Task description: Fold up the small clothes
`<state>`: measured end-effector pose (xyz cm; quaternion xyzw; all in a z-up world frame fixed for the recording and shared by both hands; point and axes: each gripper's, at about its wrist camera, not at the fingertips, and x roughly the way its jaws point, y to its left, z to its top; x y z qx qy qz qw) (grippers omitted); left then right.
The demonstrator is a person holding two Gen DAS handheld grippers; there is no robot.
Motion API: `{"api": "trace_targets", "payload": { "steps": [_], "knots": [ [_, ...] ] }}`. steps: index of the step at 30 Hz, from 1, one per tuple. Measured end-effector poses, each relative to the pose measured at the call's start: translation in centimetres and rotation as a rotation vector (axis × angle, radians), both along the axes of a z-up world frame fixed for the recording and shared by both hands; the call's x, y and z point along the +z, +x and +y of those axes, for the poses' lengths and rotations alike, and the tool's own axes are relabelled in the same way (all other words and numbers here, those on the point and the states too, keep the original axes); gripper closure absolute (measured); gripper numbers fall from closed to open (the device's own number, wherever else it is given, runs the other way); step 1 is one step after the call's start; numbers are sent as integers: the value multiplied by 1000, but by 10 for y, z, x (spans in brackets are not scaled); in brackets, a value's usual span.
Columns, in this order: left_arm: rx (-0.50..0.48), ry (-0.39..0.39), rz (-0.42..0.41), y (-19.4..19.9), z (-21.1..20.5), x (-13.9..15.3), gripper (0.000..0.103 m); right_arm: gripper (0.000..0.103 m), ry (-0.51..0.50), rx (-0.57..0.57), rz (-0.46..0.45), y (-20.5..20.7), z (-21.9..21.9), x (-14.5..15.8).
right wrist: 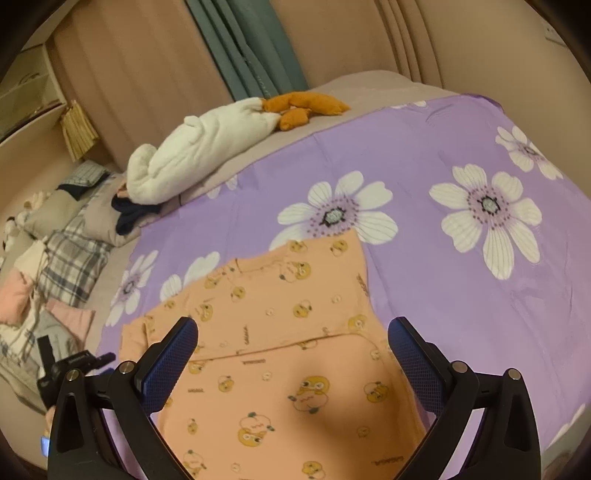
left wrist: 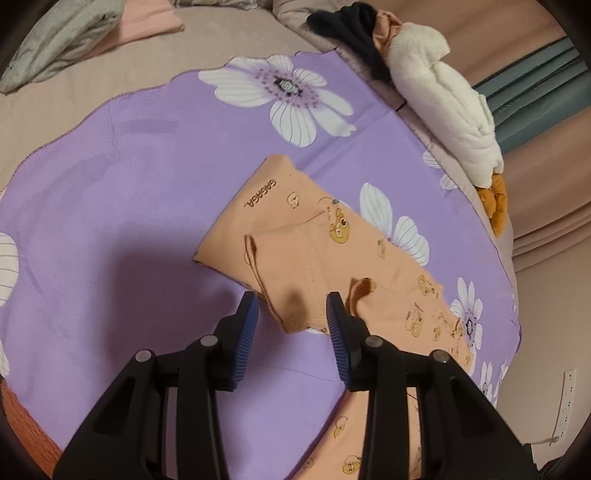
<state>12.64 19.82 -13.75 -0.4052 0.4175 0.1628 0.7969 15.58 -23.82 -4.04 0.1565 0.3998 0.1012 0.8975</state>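
A small peach garment printed with yellow cartoon figures lies partly folded on a purple sheet with white flowers. In the left wrist view my left gripper hangs over the garment's near hem. The hem corner sits in the gap between the blue pads, and they stand apart from it, not pressing. In the right wrist view the same garment spreads flat on the sheet. My right gripper hovers above it, wide open, with nothing between its fingers.
A white plush goose with orange feet lies along the sheet's far edge, beside a dark garment. A grey pillow and pink cloth sit further back. Plaid bedding is piled left. A black device shows there.
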Motion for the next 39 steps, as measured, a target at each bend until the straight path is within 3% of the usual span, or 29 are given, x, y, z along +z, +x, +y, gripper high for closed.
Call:
{"api": "trace_targets", "payload": {
  "steps": [8,9,12,21,28,29,32,34,35,39],
  "knots": [
    [-8,-15,38,14,2,-18,72,1,-9,-33,2,0,-9,-3],
    [-12,-20,40,16,2,-19,76,1,-11,-37,2,-1,-10,-3],
    [-40,-37,40,23,5,-26,98,1,-9,-43,10,0,-11,-6],
    [-107,-5,-29,35,0,-9,100,1,7,-48,12,-1,-11,-8],
    [-306,18,-115,66,-34,5,101,1,8,1,28,10,6,-13],
    [-343,20,-116,71,-40,5,100,1,11,14,36,13,10,-16],
    [-386,47,-125,74,-53,10,83,1,7,56,56,21,24,-21],
    [-396,35,-165,68,-53,15,55,1,-5,93,72,28,39,-24],
    [-397,24,-180,65,-51,19,50,1,-13,116,75,31,47,-26],
    [-321,53,-192,35,-26,40,47,1,-40,215,83,38,87,-29]
  ]
}}
